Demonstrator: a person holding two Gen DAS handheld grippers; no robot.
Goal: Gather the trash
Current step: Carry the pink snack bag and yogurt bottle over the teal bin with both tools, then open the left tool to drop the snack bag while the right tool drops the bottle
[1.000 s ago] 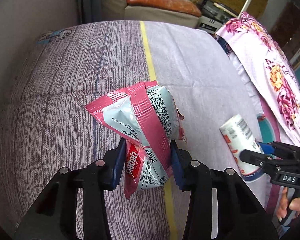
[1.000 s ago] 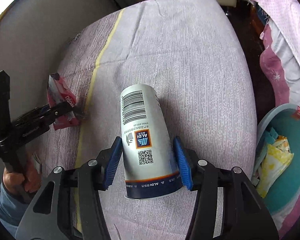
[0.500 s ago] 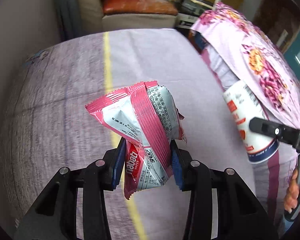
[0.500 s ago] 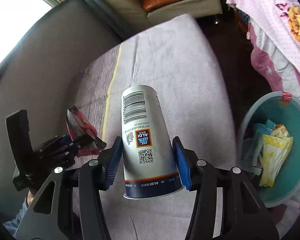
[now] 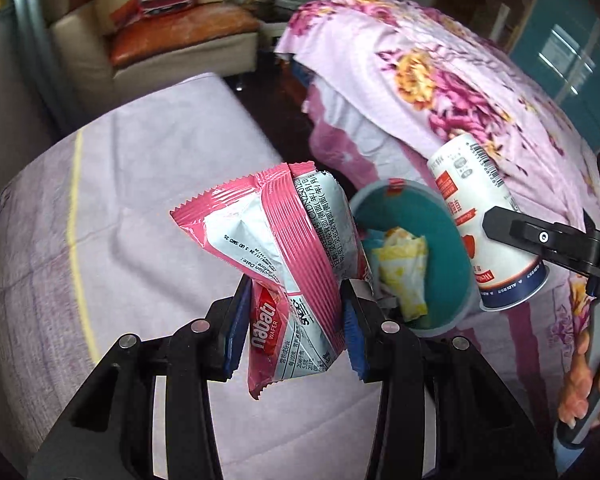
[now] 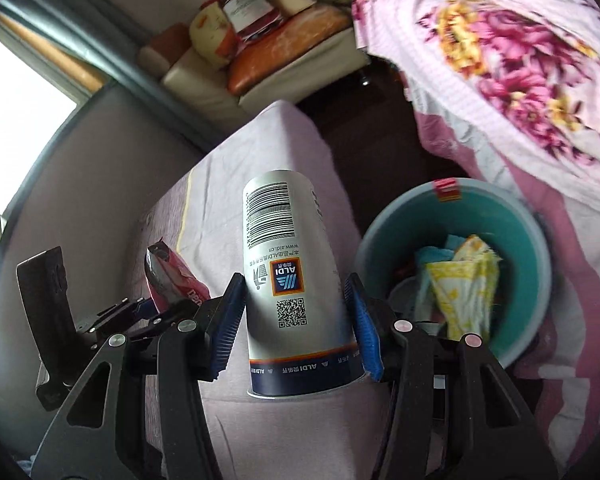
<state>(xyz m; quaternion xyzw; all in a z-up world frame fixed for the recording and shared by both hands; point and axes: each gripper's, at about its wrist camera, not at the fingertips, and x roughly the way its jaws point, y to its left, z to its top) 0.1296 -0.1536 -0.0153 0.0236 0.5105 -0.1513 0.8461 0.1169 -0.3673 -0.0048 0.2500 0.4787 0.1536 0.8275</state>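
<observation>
Both grippers swung off the bed toward the teal bin (image 5: 456,248), now right of centre. Left gripper (image 5: 296,320) pinches wafer wrapper (image 5: 284,236): light, crinkly, slippery; hold mid-fold. Right gripper (image 6: 296,332) clamps paper cup (image 6: 288,280): light, crushable, gripped near rim.

Wrapper (image 5: 288,256), lower centre of left view: "nabati WAFER", "Production Date:", "SNEC".
Cup (image 6: 290,280), centre of right view: "ALDI" logo, "www.aldi.cn", barcode, QR code; rim band "ALDI".
Right hand-held gripper (image 5: 556,248), right edge of left view: "D".
</observation>
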